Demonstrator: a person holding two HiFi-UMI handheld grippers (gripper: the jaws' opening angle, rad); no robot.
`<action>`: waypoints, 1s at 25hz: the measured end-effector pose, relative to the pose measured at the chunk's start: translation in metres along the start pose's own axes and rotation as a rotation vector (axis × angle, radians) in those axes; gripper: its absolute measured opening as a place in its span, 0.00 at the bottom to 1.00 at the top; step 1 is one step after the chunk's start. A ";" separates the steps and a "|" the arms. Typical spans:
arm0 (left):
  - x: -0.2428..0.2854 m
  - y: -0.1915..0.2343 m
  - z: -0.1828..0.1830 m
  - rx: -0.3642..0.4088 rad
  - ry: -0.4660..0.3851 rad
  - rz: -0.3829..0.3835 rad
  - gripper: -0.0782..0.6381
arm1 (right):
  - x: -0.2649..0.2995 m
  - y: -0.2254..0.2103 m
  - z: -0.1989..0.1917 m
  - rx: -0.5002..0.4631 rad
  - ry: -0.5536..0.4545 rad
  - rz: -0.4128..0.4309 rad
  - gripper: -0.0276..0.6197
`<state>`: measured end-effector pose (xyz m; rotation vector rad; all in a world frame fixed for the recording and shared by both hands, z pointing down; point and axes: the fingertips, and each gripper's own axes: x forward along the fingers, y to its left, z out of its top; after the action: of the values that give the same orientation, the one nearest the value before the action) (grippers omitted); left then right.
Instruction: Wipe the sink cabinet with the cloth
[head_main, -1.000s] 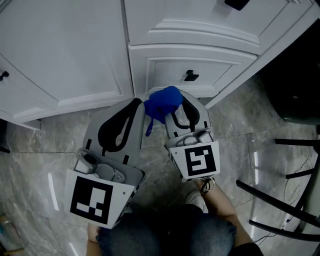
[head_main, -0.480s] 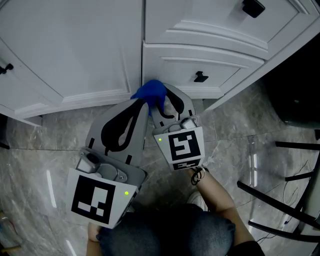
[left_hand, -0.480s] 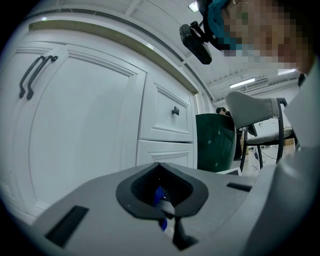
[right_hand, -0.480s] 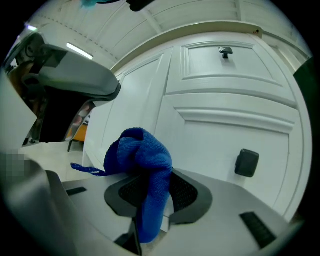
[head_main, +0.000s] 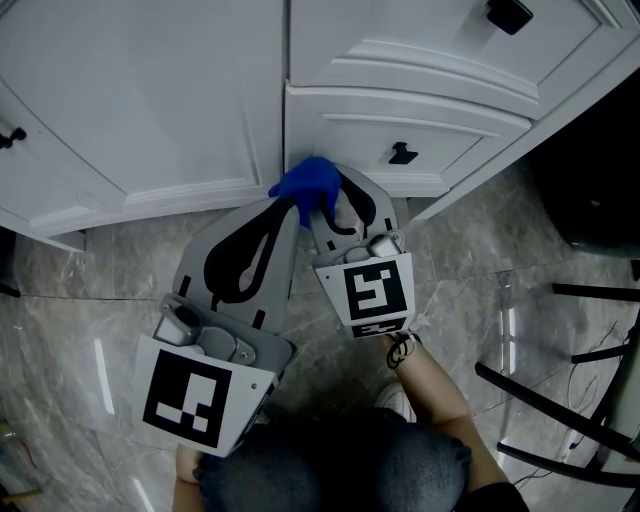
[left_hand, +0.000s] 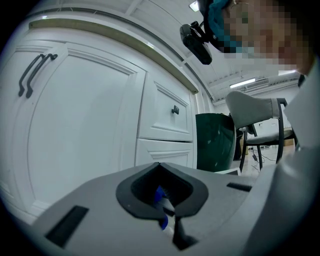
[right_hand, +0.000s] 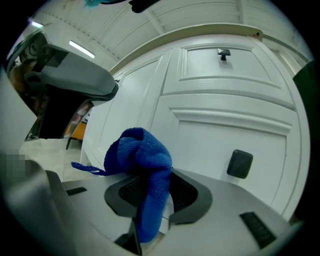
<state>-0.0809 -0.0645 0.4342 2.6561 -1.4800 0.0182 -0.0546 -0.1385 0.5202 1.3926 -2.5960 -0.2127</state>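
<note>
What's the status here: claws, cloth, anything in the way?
Right claw shut on blue cloth. Left claw shut, tips beside the cloth. Cloth up at white sink cabinet's lower front, contact unclear. Nothing seen blocking.

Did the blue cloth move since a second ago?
Yes. The blue cloth in the right gripper slid left, away from the black drawer knob and nearer the door seam.

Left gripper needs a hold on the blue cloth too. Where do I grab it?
Grip the bunched fold of the blue cloth bulging beyond the shut jaws of the right gripper, coming from its left: the bulk leans that way, and the cabinet front stands close behind.
</note>
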 end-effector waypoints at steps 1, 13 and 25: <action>0.000 0.000 0.000 0.001 0.001 -0.001 0.11 | -0.001 -0.005 -0.002 0.006 0.004 -0.015 0.22; 0.005 -0.010 -0.001 0.001 0.009 -0.020 0.11 | -0.015 -0.047 -0.015 0.051 0.015 -0.111 0.22; 0.003 -0.012 0.001 0.001 0.003 -0.024 0.11 | -0.023 -0.065 -0.022 0.060 0.020 -0.163 0.22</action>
<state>-0.0692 -0.0609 0.4321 2.6729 -1.4474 0.0205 0.0152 -0.1553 0.5251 1.6198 -2.4932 -0.1436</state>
